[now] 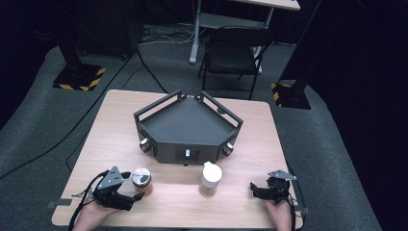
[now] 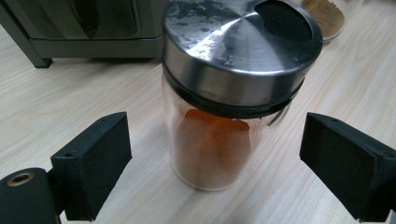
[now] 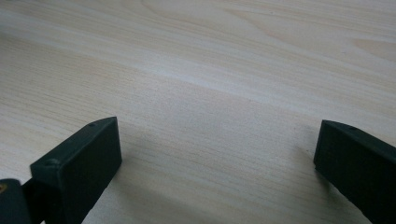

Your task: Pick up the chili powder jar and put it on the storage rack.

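dim room, soft blurry close-ups

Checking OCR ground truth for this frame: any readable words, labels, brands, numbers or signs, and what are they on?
No readable text anywhere.
Glass spice jar with steel lid and orange powder: no label, lid bare.
Clear shaker with white cap and tan powder: no label seen.
Dark grey angular metal tray rack: its small white mark at the front is too small to read.
Yellow-black hazard stripes on the floor stand base: a marking, no words.

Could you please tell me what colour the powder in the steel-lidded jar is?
Orange-red; the powder in the jar shows best in the left gripper view.
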`<state>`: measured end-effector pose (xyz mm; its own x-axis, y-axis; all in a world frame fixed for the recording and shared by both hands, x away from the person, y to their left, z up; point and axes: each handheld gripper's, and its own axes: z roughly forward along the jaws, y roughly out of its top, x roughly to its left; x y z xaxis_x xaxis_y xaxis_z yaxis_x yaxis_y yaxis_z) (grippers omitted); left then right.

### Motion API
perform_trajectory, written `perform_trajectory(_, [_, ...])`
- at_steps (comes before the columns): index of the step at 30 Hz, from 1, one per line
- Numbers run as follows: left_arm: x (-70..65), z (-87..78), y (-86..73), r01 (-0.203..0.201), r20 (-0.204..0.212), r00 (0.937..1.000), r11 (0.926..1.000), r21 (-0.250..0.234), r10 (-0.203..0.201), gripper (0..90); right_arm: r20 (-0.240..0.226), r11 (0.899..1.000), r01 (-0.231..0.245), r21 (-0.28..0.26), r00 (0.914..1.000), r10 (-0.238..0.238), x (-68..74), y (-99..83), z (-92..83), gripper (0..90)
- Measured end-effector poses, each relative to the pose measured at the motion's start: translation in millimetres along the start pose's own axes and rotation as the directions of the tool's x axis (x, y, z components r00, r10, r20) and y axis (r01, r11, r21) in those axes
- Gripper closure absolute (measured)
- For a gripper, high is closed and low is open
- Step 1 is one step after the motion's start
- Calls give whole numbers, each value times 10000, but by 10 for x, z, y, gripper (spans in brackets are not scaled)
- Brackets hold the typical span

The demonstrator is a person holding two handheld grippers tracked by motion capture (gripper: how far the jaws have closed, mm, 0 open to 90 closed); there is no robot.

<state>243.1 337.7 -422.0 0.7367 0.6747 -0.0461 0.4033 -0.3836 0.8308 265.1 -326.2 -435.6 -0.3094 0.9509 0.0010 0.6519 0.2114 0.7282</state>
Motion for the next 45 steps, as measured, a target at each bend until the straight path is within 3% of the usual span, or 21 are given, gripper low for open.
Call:
perform_trajectory(4, [11,26,-8,51,154,9999,10000,-74,-50,86,19,10000,-15,0,10000,15,8,-2,-2,0])
perform_trajectory(14, [-52,147,18,154,-126,9998,9999,25,-154,108,16,10000,-10,0,10000,10,9,-2,-2,0])
perform_trajectory(21, [-71,240,32,4,-190,9998,10000,82,-2,183,15,10000,-9,-1,10000,9,9,-2,-2,0])
perform_trajectory(23, [-75,244,21,-25,-238,9997,10000,-15,25,229,15,10000,-11,-1,10000,11,9,-2,-2,0])
perform_trajectory(24, [-70,237,2,-16,-216,9998,9999,-152,13,296,15,10000,-9,-1,10000,9,9,-2,-2,0])
perform_trajectory(32, [-127,245,12,-159,-433,9989,9998,-145,152,306,9,10000,-4,0,10000,4,8,-3,-2,0])
perform_trajectory(41, [-141,240,36,-24,-503,9987,9999,-128,18,309,10,10000,-3,-1,10000,3,9,-3,-2,0])
perform_trajectory(45, [-136,213,43,109,-516,9986,9992,-377,-129,309,9,10000,-4,-1,10000,4,8,-2,-2,0])
